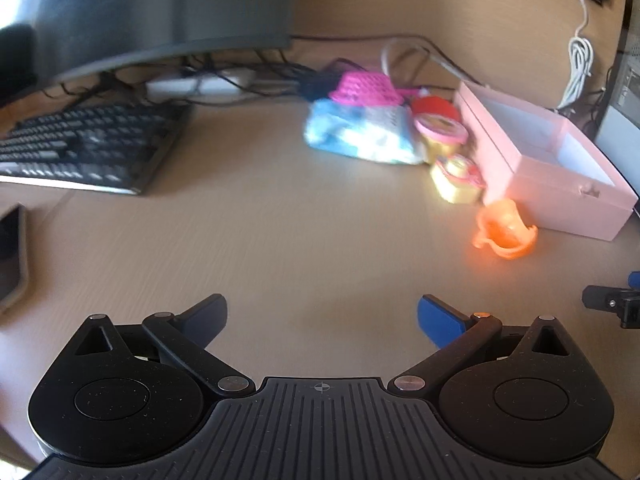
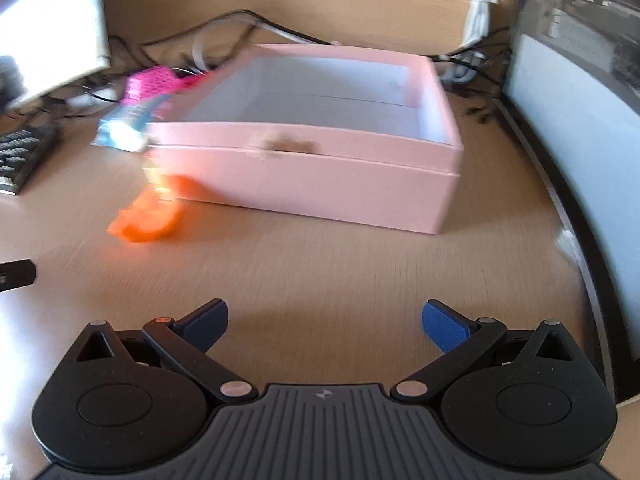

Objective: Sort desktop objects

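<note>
both the left gripper [image 1: 322, 316] and right gripper [image 2: 325, 320] are spread and hold nothing, the pink box [image 2: 304, 176] ahead of the right one, the orange toy [image 1: 505, 230] ahead-right of the left.

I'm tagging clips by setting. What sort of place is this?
Most likely a home or office computer desk: a keyboard sits under a monitor, tangled cables run behind, and a computer case stands at the side.

A pale pink box [image 2: 304, 176] with a white inside, an orange toy [image 1: 505, 229], a magenta mesh basket [image 1: 366, 88], a blue-and-white pack [image 1: 360, 134] and a black keyboard [image 1: 88, 144] lie on the light wood-grain worktop [image 1: 280, 232].
</note>
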Demonstrator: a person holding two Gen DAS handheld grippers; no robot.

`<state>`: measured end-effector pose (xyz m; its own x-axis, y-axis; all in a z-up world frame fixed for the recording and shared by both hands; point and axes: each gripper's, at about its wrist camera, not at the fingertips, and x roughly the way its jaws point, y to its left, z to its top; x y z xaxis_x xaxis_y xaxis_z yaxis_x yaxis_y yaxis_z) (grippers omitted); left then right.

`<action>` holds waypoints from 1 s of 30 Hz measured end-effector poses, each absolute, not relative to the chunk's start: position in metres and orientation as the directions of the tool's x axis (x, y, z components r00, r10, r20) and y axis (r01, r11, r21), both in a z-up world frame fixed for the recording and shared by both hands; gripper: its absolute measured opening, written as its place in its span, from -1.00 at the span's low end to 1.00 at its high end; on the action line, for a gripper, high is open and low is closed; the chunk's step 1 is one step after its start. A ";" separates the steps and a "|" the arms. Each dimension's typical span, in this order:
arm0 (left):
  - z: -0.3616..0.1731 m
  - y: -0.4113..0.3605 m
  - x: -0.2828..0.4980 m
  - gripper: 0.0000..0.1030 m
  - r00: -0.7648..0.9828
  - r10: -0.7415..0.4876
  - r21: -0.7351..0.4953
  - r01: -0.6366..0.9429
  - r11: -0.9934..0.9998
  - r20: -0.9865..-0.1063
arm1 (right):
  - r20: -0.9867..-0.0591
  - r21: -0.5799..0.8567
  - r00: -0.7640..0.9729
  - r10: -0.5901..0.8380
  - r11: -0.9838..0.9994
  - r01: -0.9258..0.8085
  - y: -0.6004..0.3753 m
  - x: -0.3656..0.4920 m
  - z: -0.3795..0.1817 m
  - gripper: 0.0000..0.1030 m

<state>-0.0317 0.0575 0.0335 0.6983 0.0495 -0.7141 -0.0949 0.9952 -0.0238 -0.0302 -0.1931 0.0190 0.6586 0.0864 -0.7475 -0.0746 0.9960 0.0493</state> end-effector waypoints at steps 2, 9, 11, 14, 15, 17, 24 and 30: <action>0.040 0.068 -0.035 1.00 0.707 0.043 -0.020 -0.081 0.996 -0.706 | -0.710 0.023 0.696 0.105 0.992 -0.126 -0.170 -0.038 0.025 1.00; 0.051 0.084 -0.023 1.00 0.731 0.004 -0.079 -0.079 0.994 -0.682 | -0.664 -0.100 0.735 0.133 0.960 -0.263 -0.084 -0.005 0.027 0.70; 0.055 0.085 -0.021 1.00 0.740 -0.016 -0.100 -0.069 0.993 -0.672 | -0.692 -0.097 0.709 0.135 0.956 -0.277 -0.077 0.013 0.020 0.32; 0.056 0.078 -0.016 1.00 0.739 -0.023 -0.098 -0.058 0.993 -0.674 | -0.719 -0.090 0.682 0.134 0.955 -0.282 -0.083 0.024 0.018 -0.14; 0.056 0.074 -0.012 1.00 0.733 -0.027 -0.102 -0.059 0.993 -0.679 | -0.713 -0.106 0.693 0.108 0.960 -0.259 -0.086 0.023 0.018 -0.16; 0.053 0.064 0.000 1.00 0.721 -0.059 -0.126 -0.040 0.991 -0.690 | -0.706 -0.106 0.705 0.068 0.974 -0.200 -0.105 0.026 0.019 -0.15; 0.039 0.005 0.063 1.00 0.695 -0.134 -0.110 0.079 0.991 -0.706 | -0.653 -0.052 0.754 0.078 0.988 -0.147 -0.170 0.004 0.037 0.49; 0.028 -0.028 0.100 1.00 0.682 -0.174 -0.043 0.205 0.978 -0.711 | -0.662 -0.020 0.745 0.078 0.992 -0.121 -0.197 -0.032 0.043 0.52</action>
<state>0.1003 -0.0280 0.0276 0.6816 -0.1745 -0.7106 0.2054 0.9777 -0.0430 -0.0318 -0.1969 0.0431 0.7452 0.0776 -0.6623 -0.1213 0.9924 -0.0203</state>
